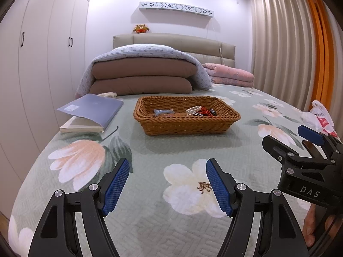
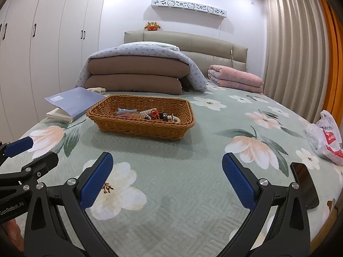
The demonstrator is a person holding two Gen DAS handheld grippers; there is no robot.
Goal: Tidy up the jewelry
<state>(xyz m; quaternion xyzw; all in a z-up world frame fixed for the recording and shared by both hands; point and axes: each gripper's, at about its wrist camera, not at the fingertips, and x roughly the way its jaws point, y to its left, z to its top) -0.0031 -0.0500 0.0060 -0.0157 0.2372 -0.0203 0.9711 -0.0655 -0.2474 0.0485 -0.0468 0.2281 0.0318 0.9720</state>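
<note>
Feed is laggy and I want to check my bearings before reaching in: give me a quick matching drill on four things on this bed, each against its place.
Things:
1. brown woven wicker basket
2. blue-covered book
3. folded pink blanket
4. white and red plastic bag

Places:
A. right edge of the bed
B. middle of the bed, holding the jewelry
C. by the headboard, on the right
D. left of the basket

Pairs: 1-B, 2-D, 3-C, 4-A

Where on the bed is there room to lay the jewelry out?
The widest bare patch of bedspread lies between the basket and both open grippers, left and right. More lies right of the basket, before the plastic bag. Left is crowded by the book.
</note>
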